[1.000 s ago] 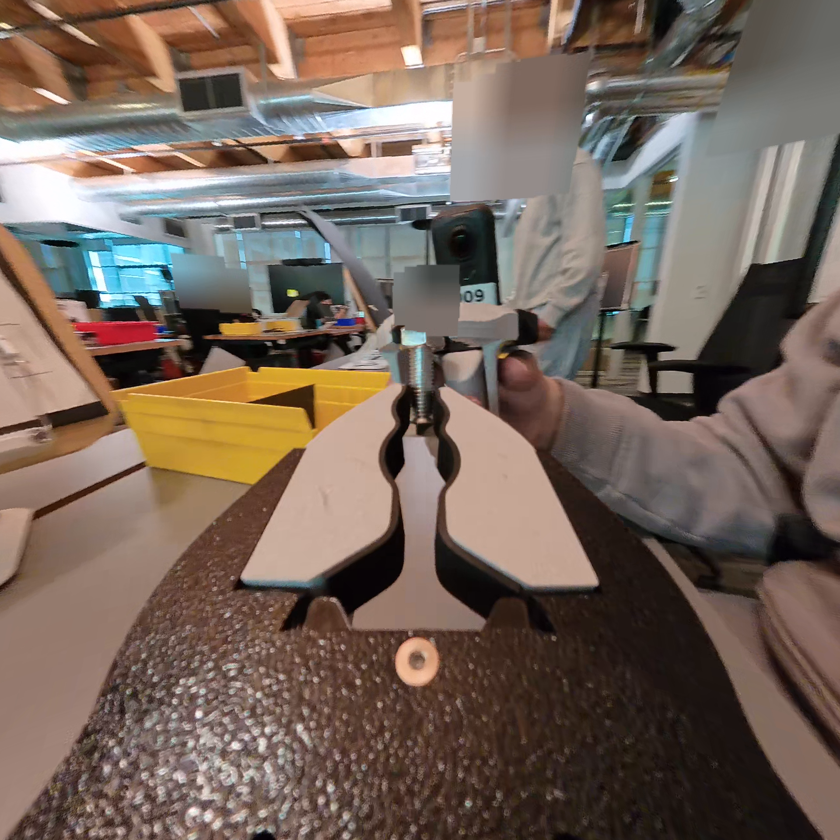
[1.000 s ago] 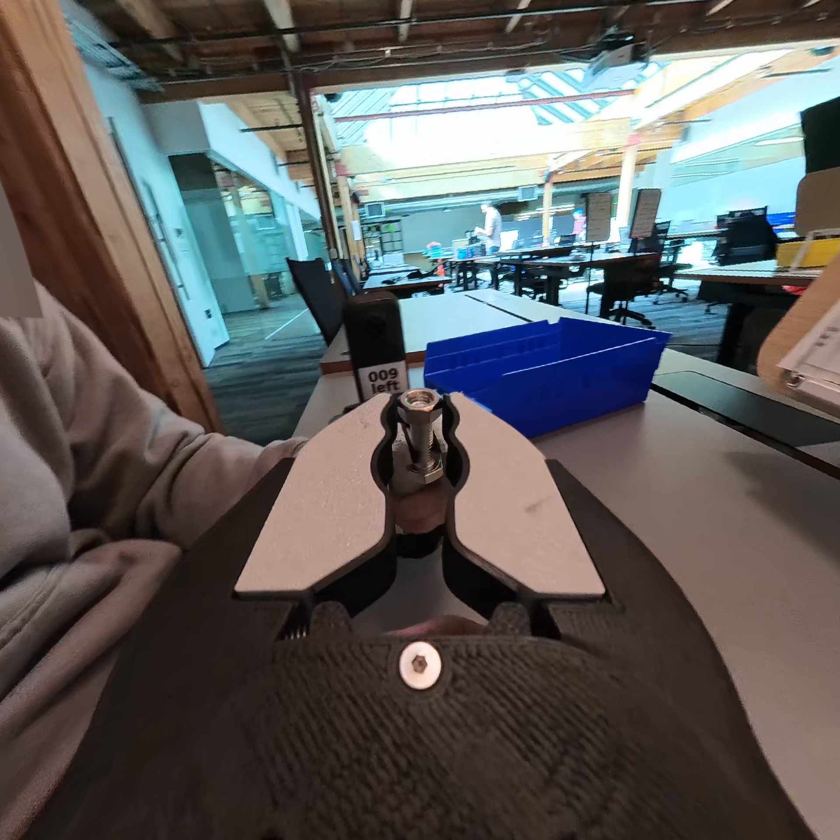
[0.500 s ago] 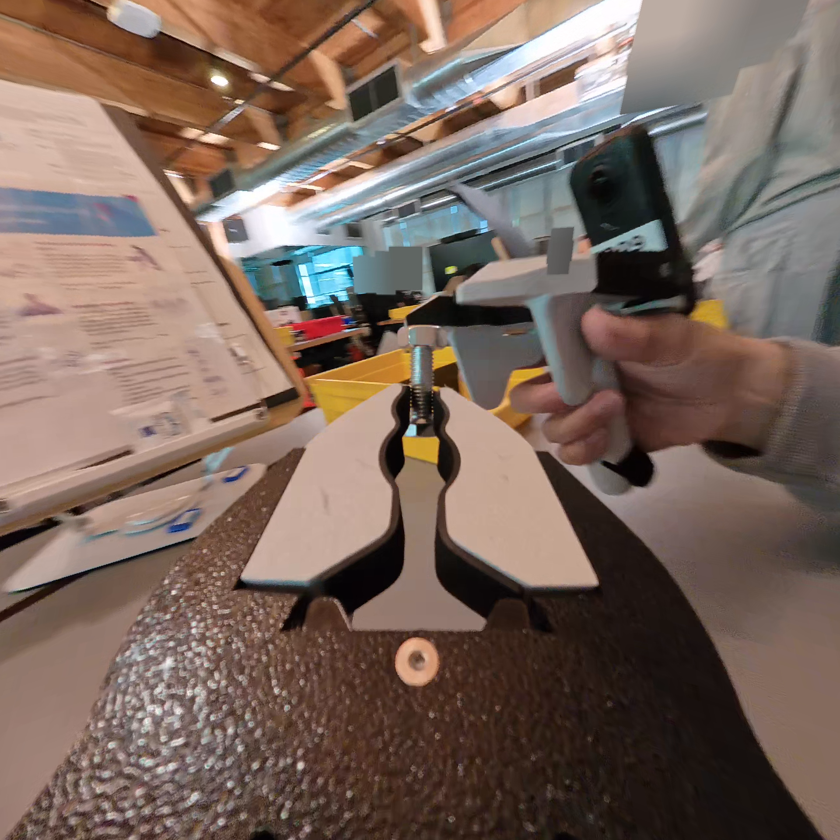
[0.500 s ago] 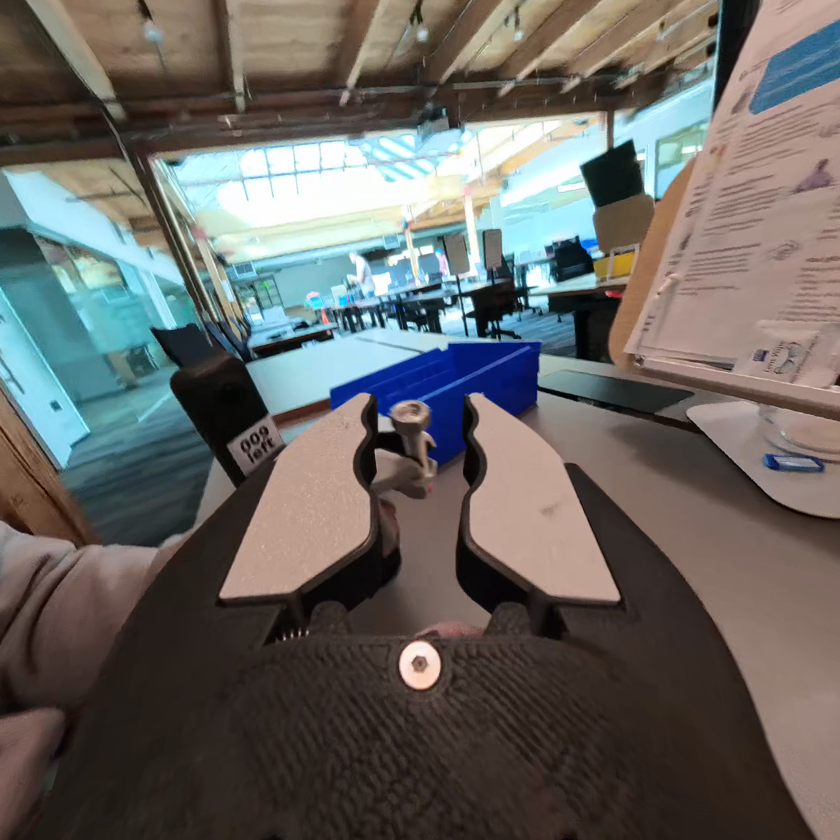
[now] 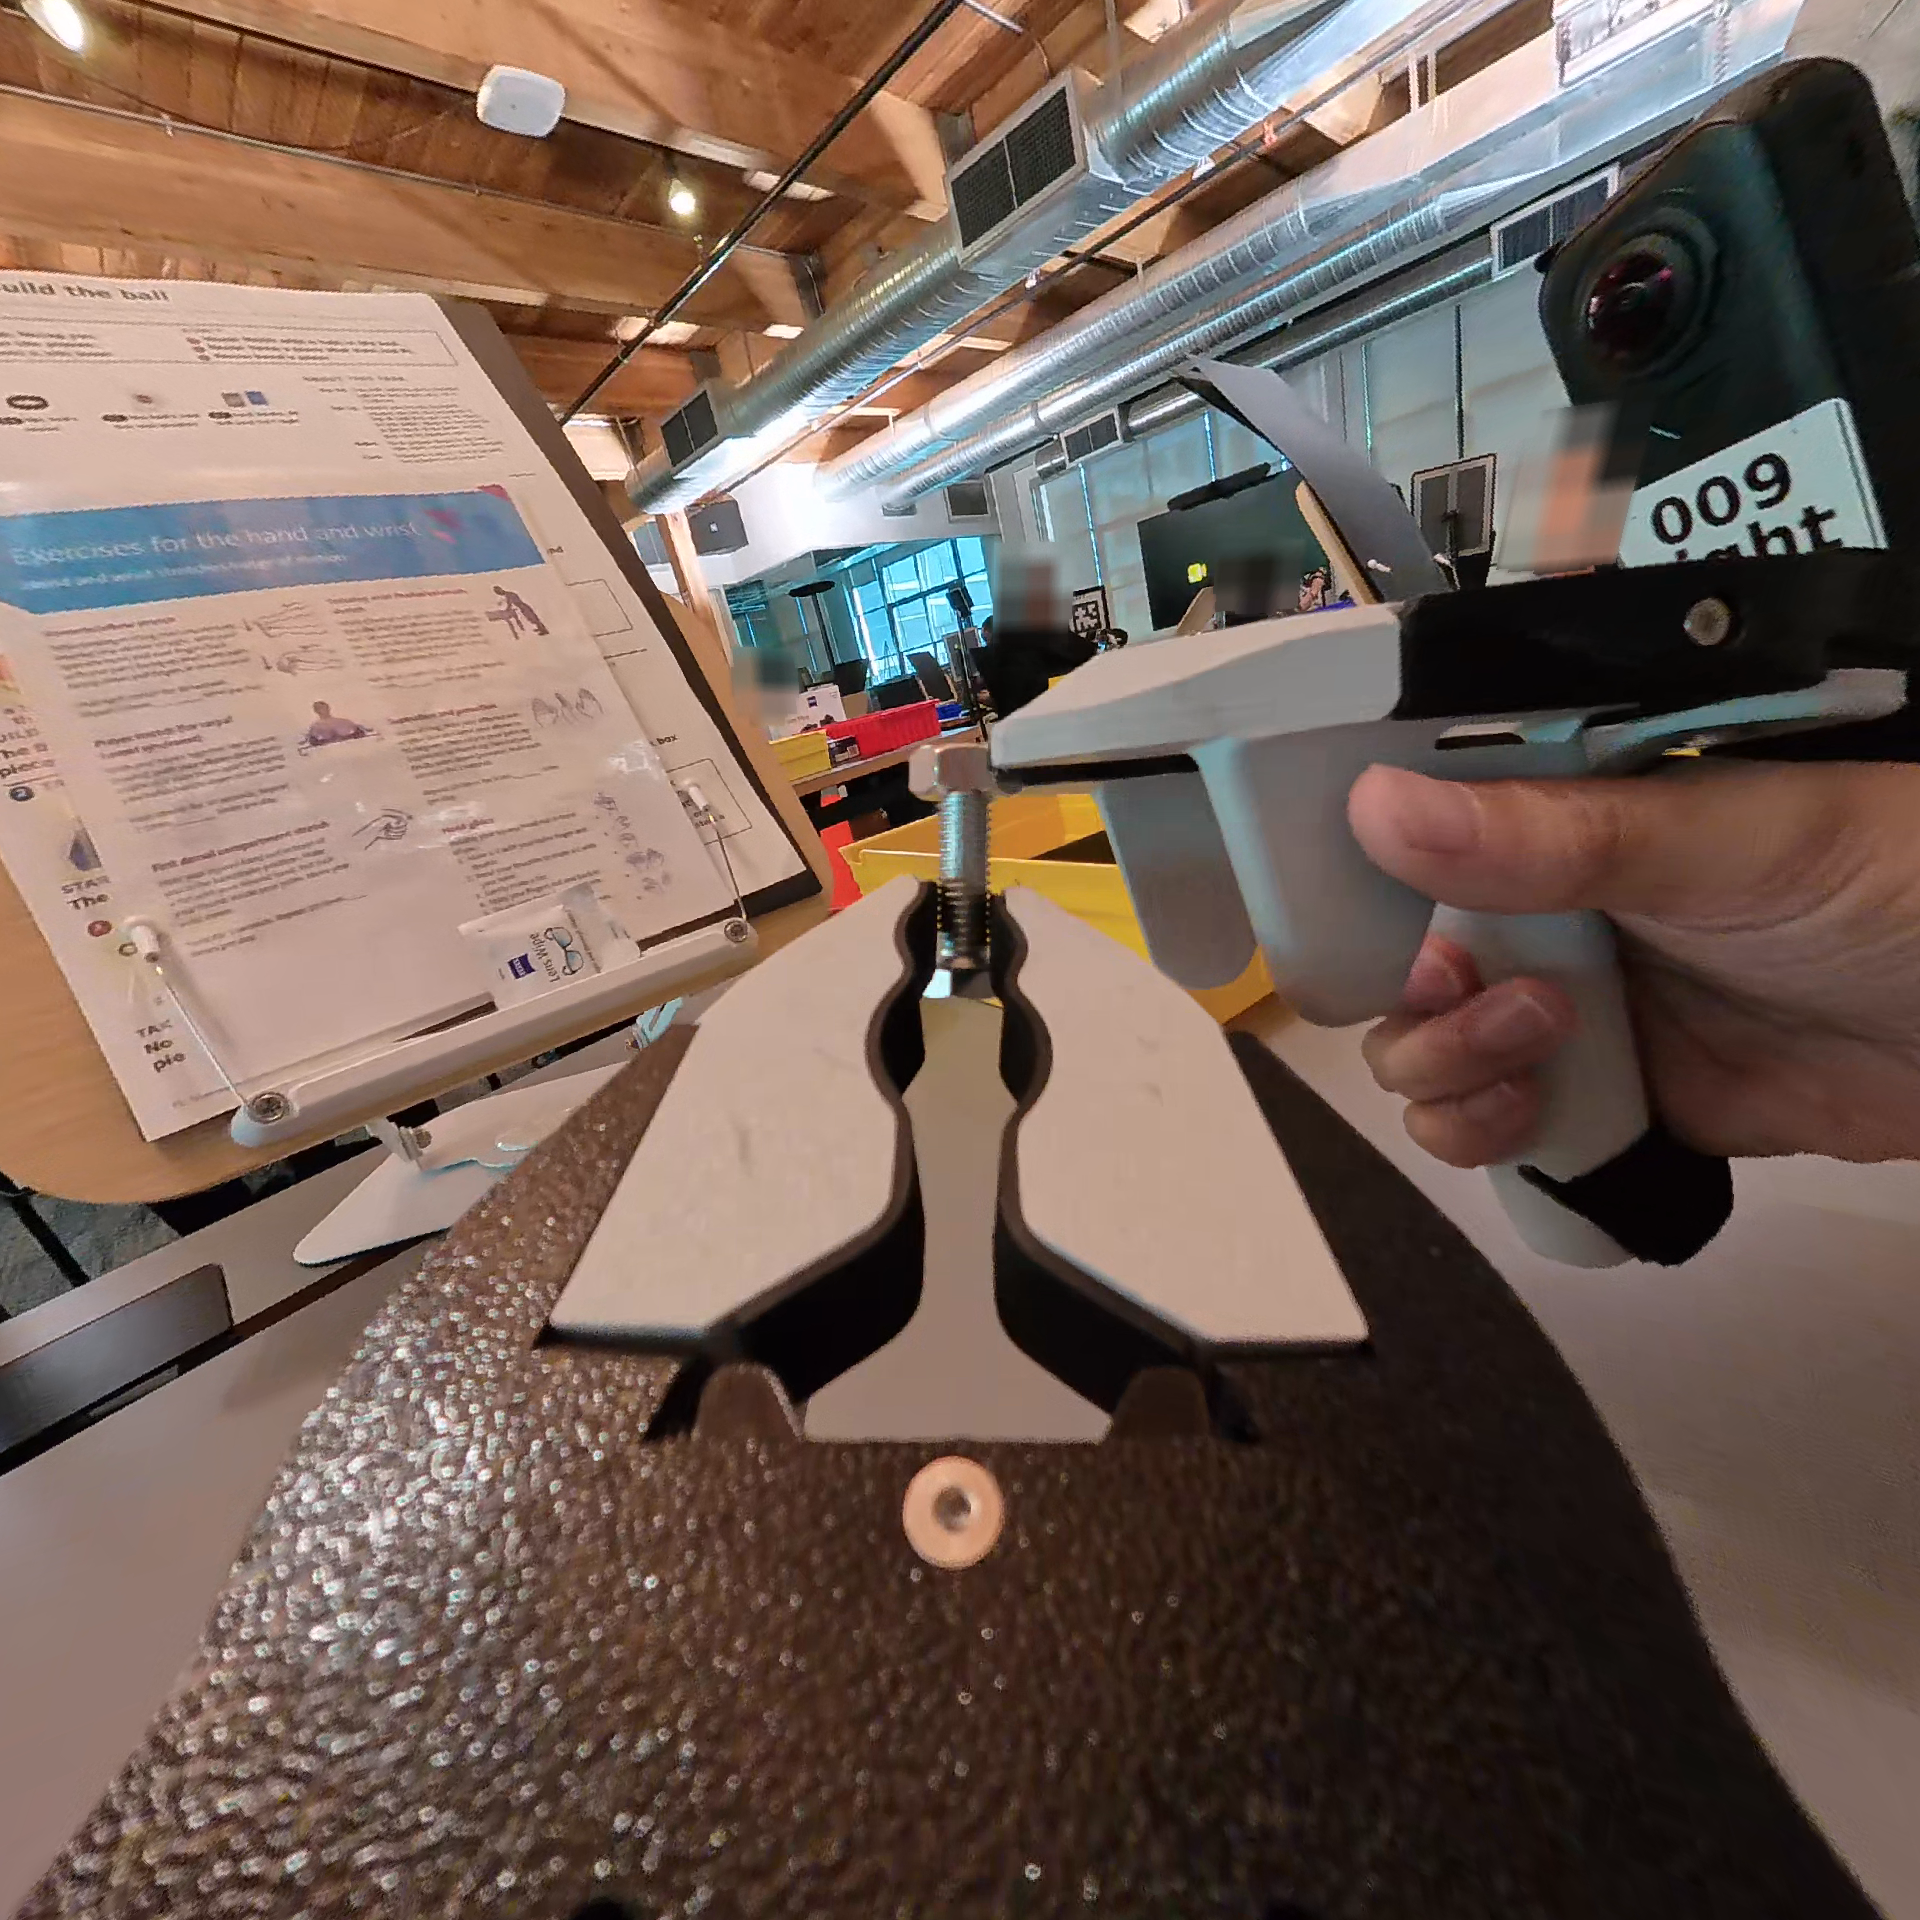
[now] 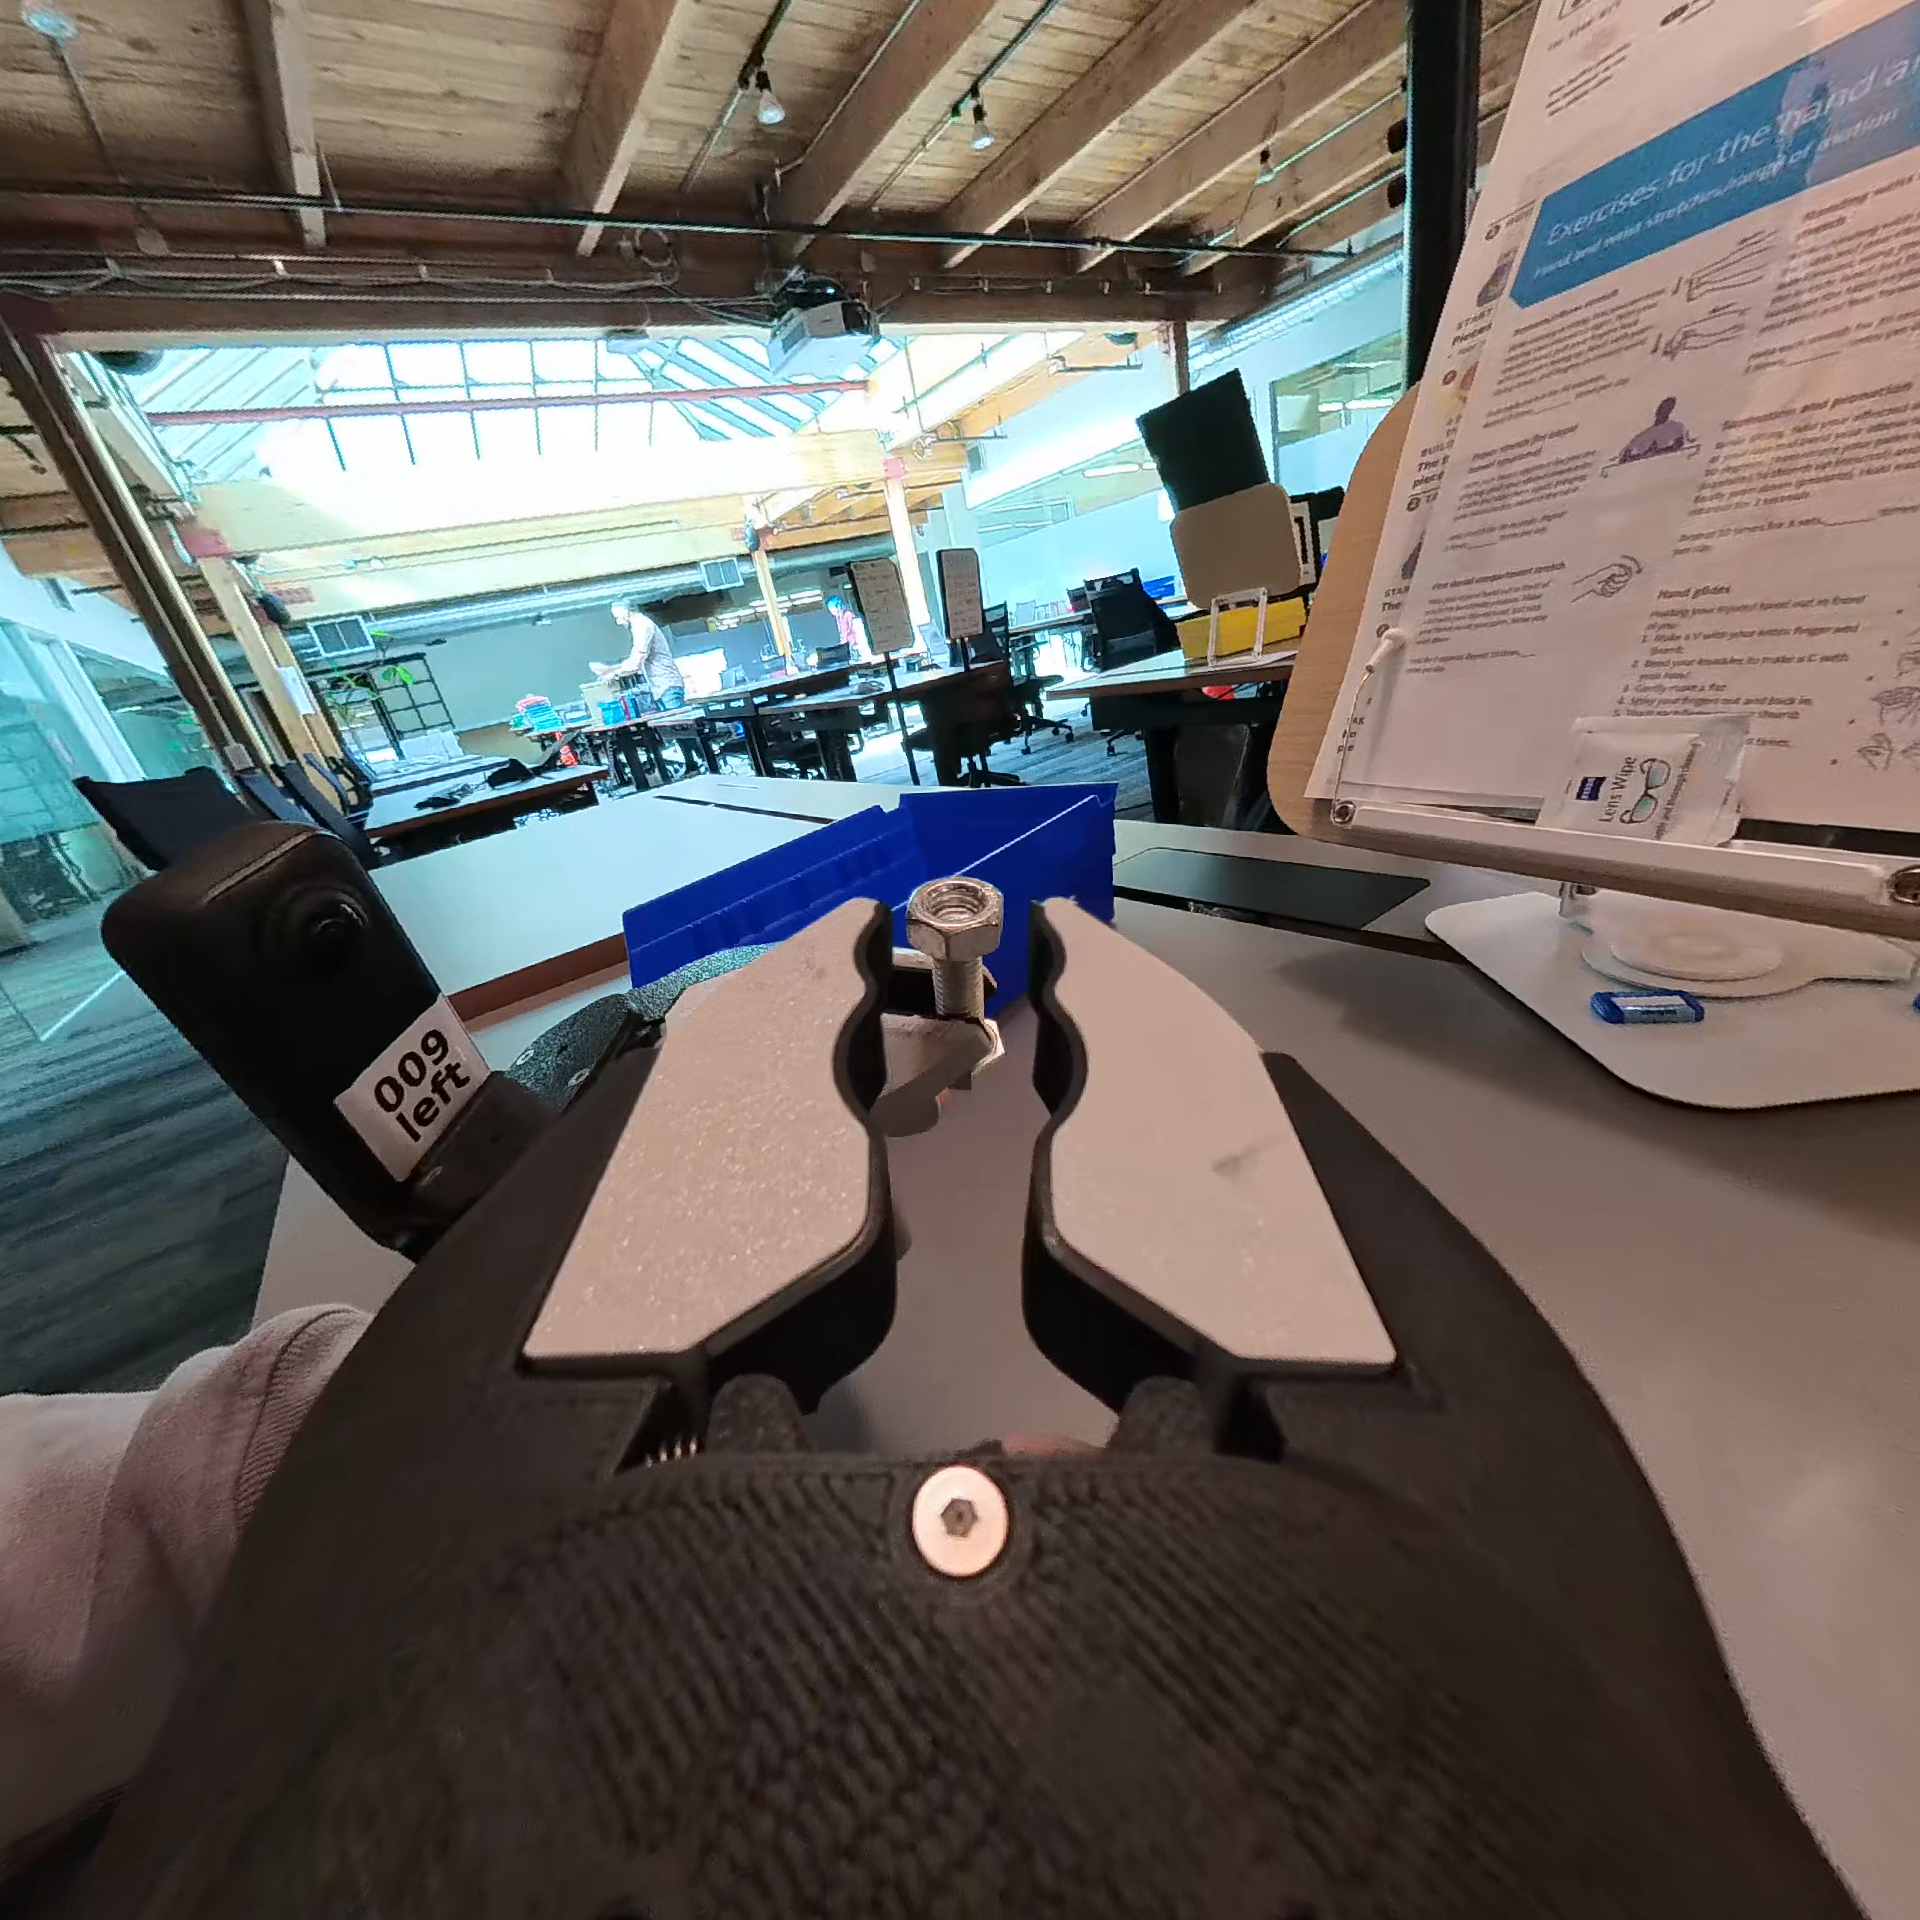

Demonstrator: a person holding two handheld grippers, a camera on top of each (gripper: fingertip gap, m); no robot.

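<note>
My left gripper point(image 5: 961, 904) is shut on the threaded shaft of a silver bolt point(image 5: 961, 852) and holds it upright above the table. A silver hex nut point(image 5: 951, 771) sits on the bolt's top end. My right gripper point(image 6: 961, 925) is level with the nut point(image 6: 954, 920), one fingertip on each side. A small gap shows on both sides, so the pads do not press on it. In the left wrist view the right gripper point(image 5: 1195, 696) comes in from the right, held by a hand. In the right wrist view the bolt point(image 6: 956, 987) stands on the left gripper's fingers point(image 6: 914, 1081).
A blue bin point(image 6: 831, 883) stands on the grey table point(image 6: 1558, 1247) behind the grippers. A yellow bin point(image 5: 1049, 842) stands behind the bolt. A document stand with printed sheets point(image 5: 312, 727) is close by on its white base point(image 6: 1662, 997). Only a small space, under 4 cm, lies between the two pairs of fingers.
The right jaws, closed on the nut a second ago, opened wide and have narrowed again without touching it. Both grippers swung toward the document stand. The left gripper kept the bolt.
</note>
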